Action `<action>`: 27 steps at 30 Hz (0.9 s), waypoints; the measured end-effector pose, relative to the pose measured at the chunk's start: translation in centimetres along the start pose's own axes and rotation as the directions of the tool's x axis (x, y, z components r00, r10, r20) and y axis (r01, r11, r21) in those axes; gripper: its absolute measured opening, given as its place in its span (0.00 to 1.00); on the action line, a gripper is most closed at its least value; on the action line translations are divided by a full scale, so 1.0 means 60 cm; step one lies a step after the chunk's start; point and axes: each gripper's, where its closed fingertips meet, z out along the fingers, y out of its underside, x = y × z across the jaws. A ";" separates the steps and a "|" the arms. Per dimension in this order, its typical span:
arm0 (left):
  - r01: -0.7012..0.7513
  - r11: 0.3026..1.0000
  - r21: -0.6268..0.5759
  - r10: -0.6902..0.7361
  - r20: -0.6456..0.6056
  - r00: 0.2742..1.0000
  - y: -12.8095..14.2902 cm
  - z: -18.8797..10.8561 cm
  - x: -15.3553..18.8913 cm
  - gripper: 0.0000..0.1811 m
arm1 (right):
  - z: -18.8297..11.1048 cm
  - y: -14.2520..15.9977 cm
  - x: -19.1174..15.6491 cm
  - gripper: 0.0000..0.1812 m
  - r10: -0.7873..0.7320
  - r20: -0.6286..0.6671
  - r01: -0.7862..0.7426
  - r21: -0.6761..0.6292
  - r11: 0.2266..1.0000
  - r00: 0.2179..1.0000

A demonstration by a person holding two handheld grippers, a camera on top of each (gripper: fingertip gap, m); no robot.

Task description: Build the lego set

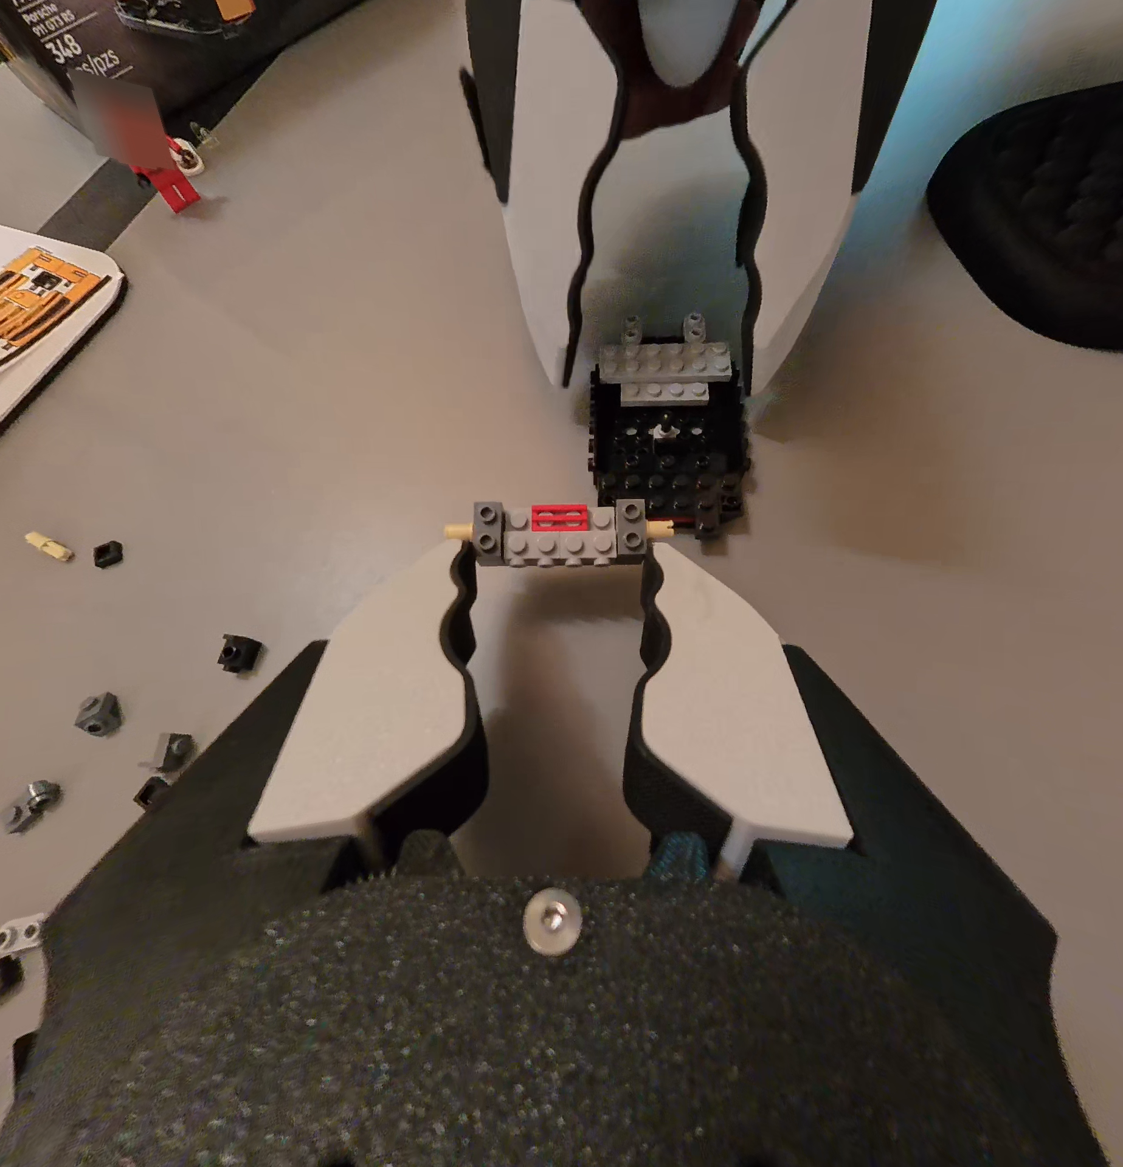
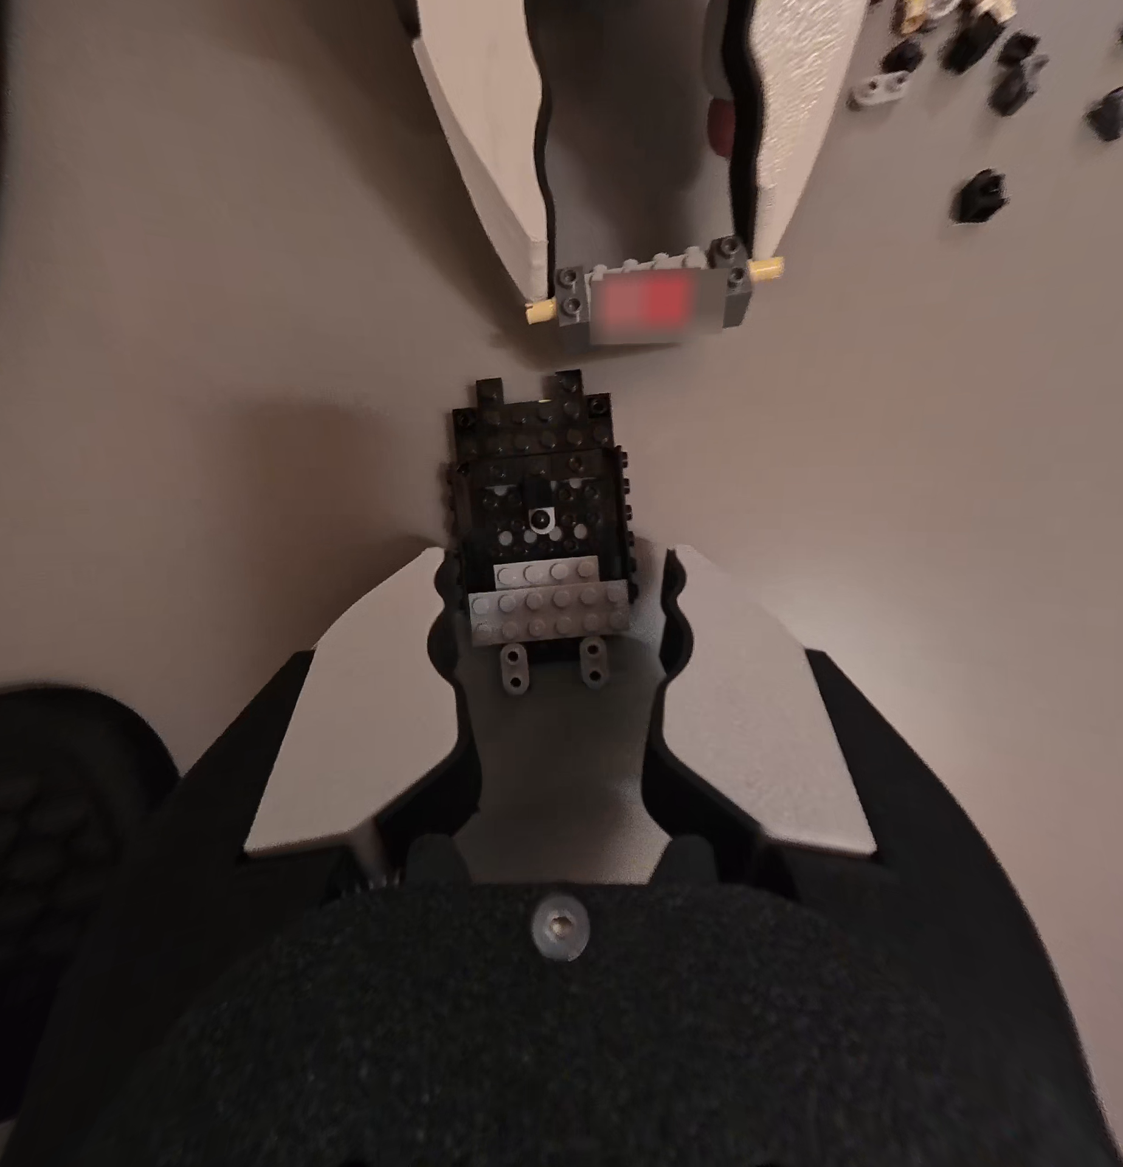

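Left claw [image 1: 555, 556] clamped on grey axle block [image 1: 557, 533], held above grey table [image 1: 331, 404]. Right claw [image 2: 549, 568] closed around black chassis [image 2: 540, 505]. Loose bricks [image 1: 101, 713] scattered left. Booklet [image 1: 34, 303] and box [image 1: 91, 57] cut off; dark cushion [image 1: 1051, 215] partly visible.

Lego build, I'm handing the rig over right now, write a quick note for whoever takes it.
Left gripper: shut on the grey axle block, which has a red tile on top and tan pins at both ends.
Right gripper: its fingers flank the black chassis at the grey-plated end; contact unclear.
Both sit on the table, close but apart.
Done: two sub-assemblies built.
Left: probably join the block to the chassis front, then add loose pieces using the instruction booklet.
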 end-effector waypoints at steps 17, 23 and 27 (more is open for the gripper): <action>-0.023 1.000 -0.007 0.023 0.014 1.000 0.001 0.000 0.001 0.28 | -0.024 0.048 -0.009 0.33 0.202 -0.217 -0.182 0.107 0.977 0.955; -0.029 1.000 -0.003 0.029 0.026 0.999 0.000 -0.002 -0.003 0.28 | -0.026 0.052 0.019 0.31 0.209 -0.250 -0.187 0.107 0.976 0.946; -0.028 1.000 0.000 0.028 0.031 0.999 0.000 -0.003 -0.006 0.28 | -0.035 0.051 0.031 0.31 0.233 -0.284 -0.202 0.135 0.970 0.930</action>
